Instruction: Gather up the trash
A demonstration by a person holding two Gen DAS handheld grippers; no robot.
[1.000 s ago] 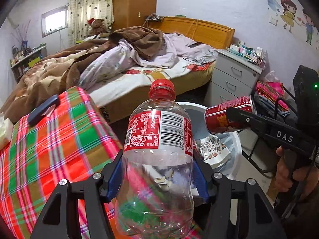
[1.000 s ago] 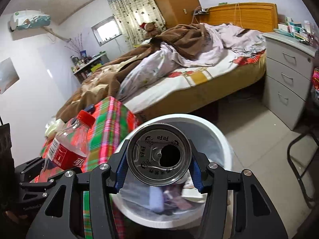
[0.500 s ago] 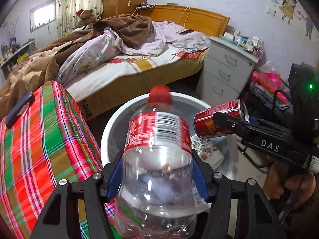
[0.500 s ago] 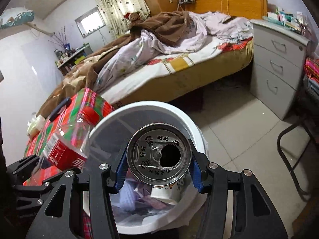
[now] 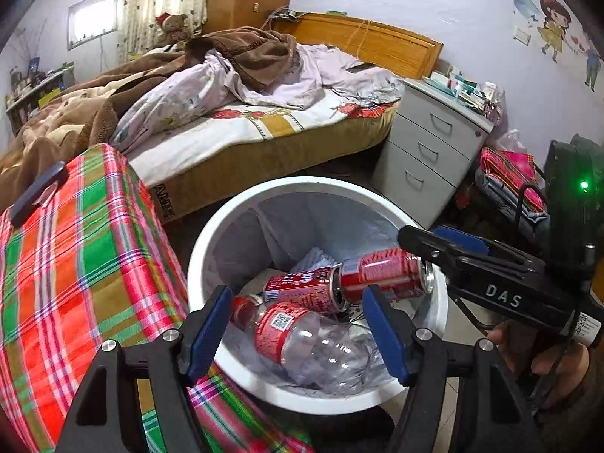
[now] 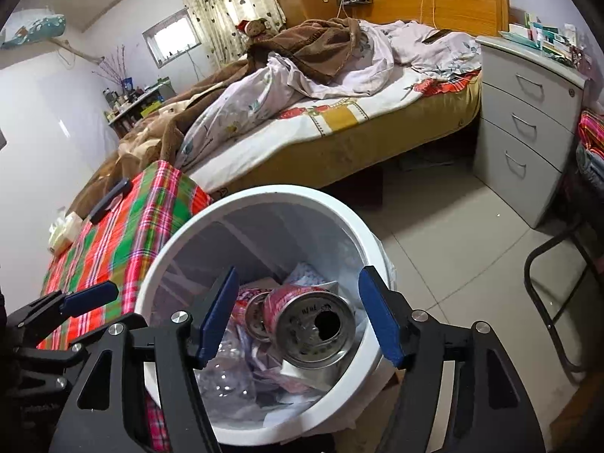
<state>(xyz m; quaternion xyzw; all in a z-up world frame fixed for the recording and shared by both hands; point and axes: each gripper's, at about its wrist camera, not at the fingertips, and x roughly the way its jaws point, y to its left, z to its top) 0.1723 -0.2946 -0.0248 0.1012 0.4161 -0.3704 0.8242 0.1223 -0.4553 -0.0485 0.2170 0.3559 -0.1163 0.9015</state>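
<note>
The white bin (image 5: pixel 313 185) stands below both grippers. My left gripper (image 5: pixel 298 332) hangs over its near rim with jaws opening and pads touching nothing. The clear red-labelled bottle (image 5: pixel 302 339) lies loose in the bin under them. My right gripper (image 6: pixel 300 317) is over the bin (image 6: pixel 264 192) too, jaws opening. Between its pads, free of both, the red can (image 6: pixel 317 332) tips into the bin, open top toward the camera. In the left wrist view this can (image 5: pixel 389 275) sits just off the right gripper (image 5: pixel 430 238), beside a second red can (image 5: pixel 305 294).
A plaid-covered case (image 5: pixel 75 264) presses against the bin's left side. Behind are a bed (image 5: pixel 264 132) and a grey drawer cabinet (image 5: pixel 426 151). A black chair frame (image 6: pixel 547 283) stands on the tiled floor at right. A hand (image 5: pixel 547 358) holds the right gripper.
Both grippers came down over the bin and spread their jaws. The bottle left the left gripper and lies in the bin; the can slipped free of the right gripper's pads.
</note>
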